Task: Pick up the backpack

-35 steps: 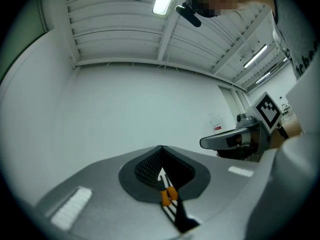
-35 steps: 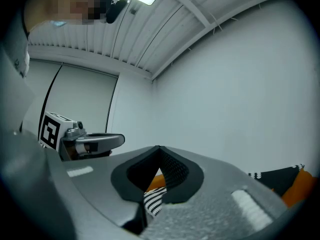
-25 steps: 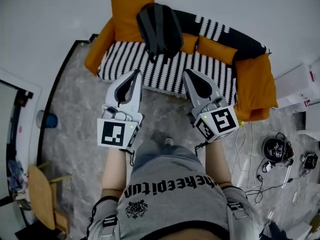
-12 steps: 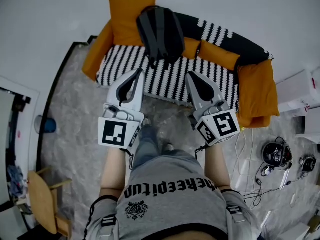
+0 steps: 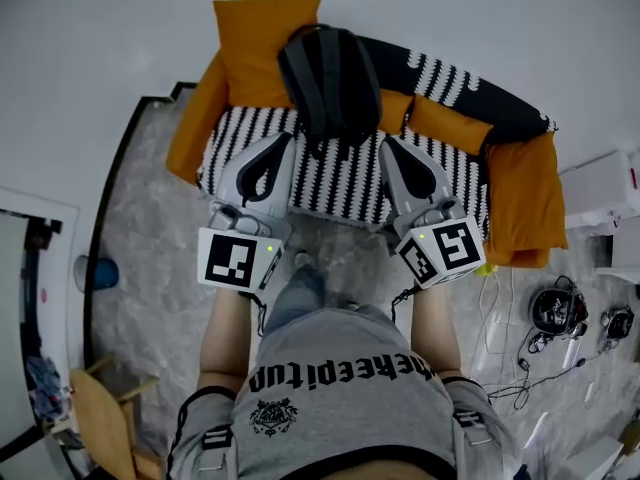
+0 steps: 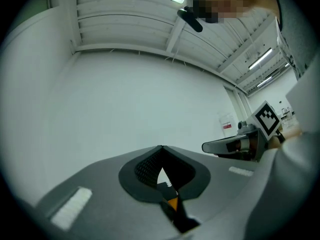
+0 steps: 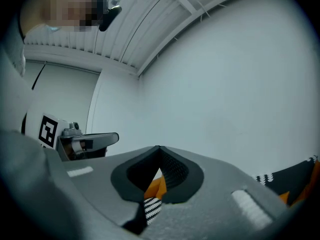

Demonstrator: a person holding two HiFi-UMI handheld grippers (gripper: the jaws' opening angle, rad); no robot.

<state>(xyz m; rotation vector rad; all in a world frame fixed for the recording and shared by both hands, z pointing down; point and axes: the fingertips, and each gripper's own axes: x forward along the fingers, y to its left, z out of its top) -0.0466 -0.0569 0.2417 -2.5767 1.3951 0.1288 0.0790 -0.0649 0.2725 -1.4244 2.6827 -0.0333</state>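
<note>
Backpack progress: not yet picked up; it lies on the sofa untouched, and reaching, gripping and lifting are all, by my judgement, left to do.
Left hand-held gripper (image 5: 283, 140): jaws pressed together at the tips, nothing pinched; its own view shows only bare wall beyond the tips.
Right hand-held gripper (image 5: 388, 144): jaws pressed together too, empty; it is held level beside the left one, with a gap between them.
Backpack (image 5: 330, 80) place: straight ahead of that gap and just beyond both sets of tips, leaning against the sofa's back.
Backpack look: dark grey to black soft fabric, long and rounded, with lighter straps or seams running lengthwise; no top handle can be made out from the head view.
Sofa (image 5: 345, 178): black-and-white striped seat under and ahead of both tips.
Orange cushion (image 5: 262, 36): ahead and left of the left hand-held gripper, touching the backpack's side.
Next need: jaws must spread before either can close on a strap.
</note>
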